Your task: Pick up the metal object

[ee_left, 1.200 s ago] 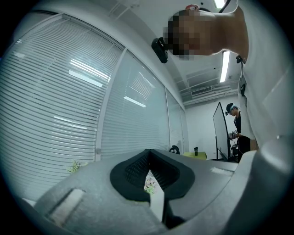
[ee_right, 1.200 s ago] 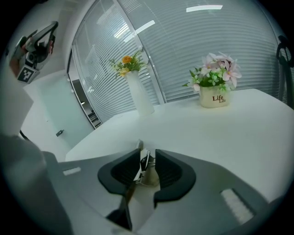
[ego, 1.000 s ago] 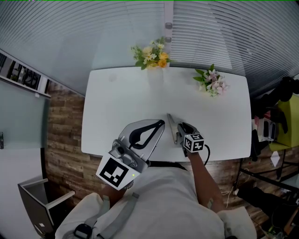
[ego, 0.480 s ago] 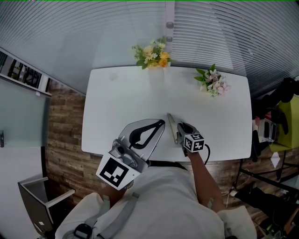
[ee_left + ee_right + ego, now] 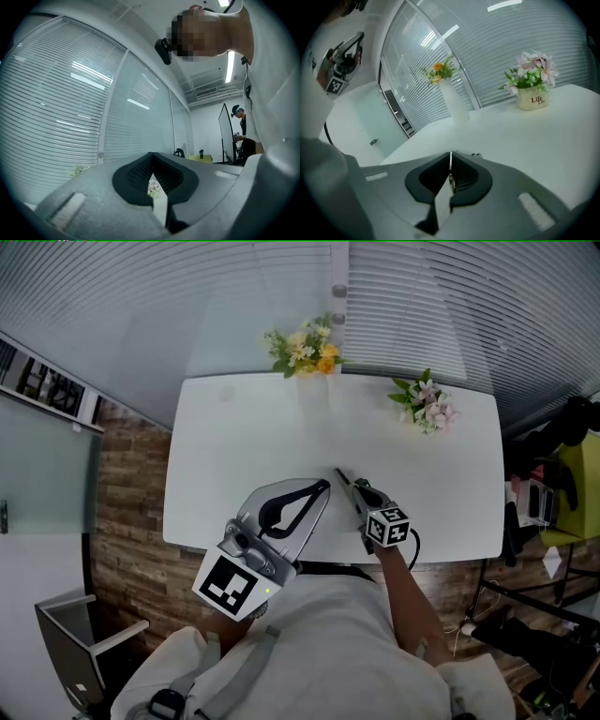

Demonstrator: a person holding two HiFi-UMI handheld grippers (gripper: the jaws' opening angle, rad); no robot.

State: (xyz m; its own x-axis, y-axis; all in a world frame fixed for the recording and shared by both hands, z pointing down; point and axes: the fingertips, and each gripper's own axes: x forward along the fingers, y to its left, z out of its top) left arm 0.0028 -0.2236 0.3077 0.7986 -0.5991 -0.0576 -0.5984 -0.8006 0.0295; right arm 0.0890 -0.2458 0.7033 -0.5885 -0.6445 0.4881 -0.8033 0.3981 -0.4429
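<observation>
My right gripper [image 5: 349,486] rests low over the white table [image 5: 244,427] near its front edge. Its jaws have come together, and a thin metal object [image 5: 451,176] stands edge-on between the pads in the right gripper view. In the head view a thin dark tip of the metal object [image 5: 341,474] pokes out past the jaw ends. My left gripper [image 5: 324,486] is held up close to my chest at the left of the right one. Its jaws are shut with nothing in them, and in its own view the left gripper [image 5: 151,157] points up at the blinds.
A tall white vase with yellow flowers [image 5: 305,351] stands at the table's far edge, and a pot of pink flowers [image 5: 427,404] at the far right. Window blinds run behind the table. A chair [image 5: 80,652] stands on the floor at the lower left.
The right gripper's jaws have gone from wide open to shut, staying at the same spot on the table. The left gripper has not moved.
</observation>
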